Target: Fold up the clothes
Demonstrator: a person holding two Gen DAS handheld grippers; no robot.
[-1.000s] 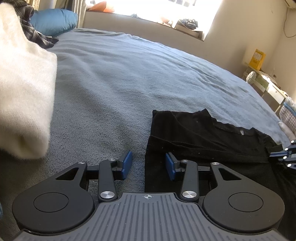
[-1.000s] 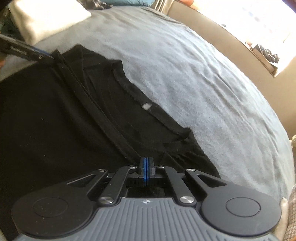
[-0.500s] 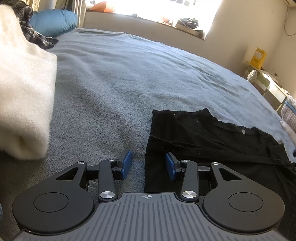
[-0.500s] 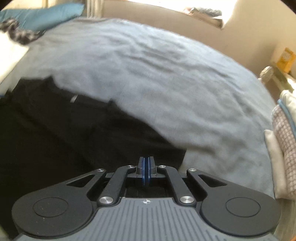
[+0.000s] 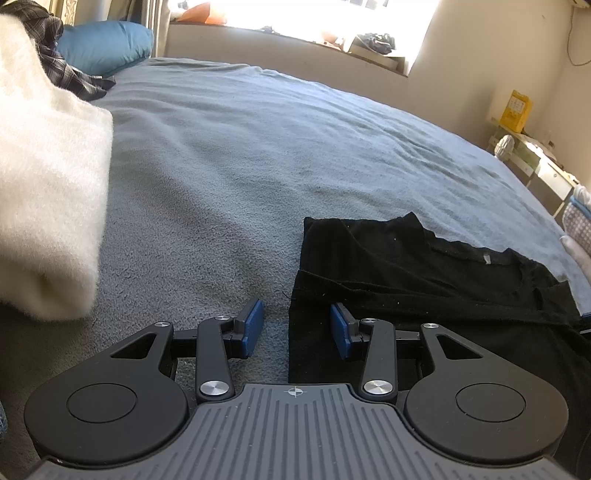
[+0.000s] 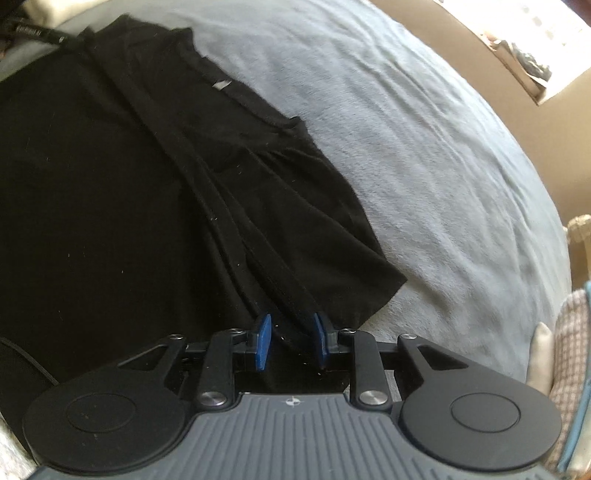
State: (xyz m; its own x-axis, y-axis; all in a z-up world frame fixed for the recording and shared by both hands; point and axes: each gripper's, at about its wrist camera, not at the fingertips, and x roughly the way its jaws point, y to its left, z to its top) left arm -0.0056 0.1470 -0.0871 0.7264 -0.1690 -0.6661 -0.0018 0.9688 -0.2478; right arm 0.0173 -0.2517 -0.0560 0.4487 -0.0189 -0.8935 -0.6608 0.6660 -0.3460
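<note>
A black T-shirt [image 5: 424,273] lies flat on the grey-blue bedspread [image 5: 258,147], its left side folded in with a straight edge. My left gripper [image 5: 295,328] is open, low over the shirt's left edge, which runs between its blue pads. In the right wrist view the same shirt [image 6: 110,192] fills the left half, neck label at the top, its sleeve spread on the bedspread [image 6: 424,147]. My right gripper [image 6: 291,341] is open, with a fold of the sleeve's fabric lying between its pads. The left gripper's tip [image 6: 33,31] shows at the far top left.
A folded white fleece [image 5: 40,184] lies at the left. A plaid garment [image 5: 70,74] and a blue pillow [image 5: 107,44] are behind it. A stack of folded laundry [image 6: 569,350] sits at the right. A window ledge [image 5: 332,48] and shelf [image 5: 535,155] border the bed.
My right gripper has opened; it was shut before. It swung about and now sits at the shirt's right sleeve. The left gripper has stayed open in the same place.
</note>
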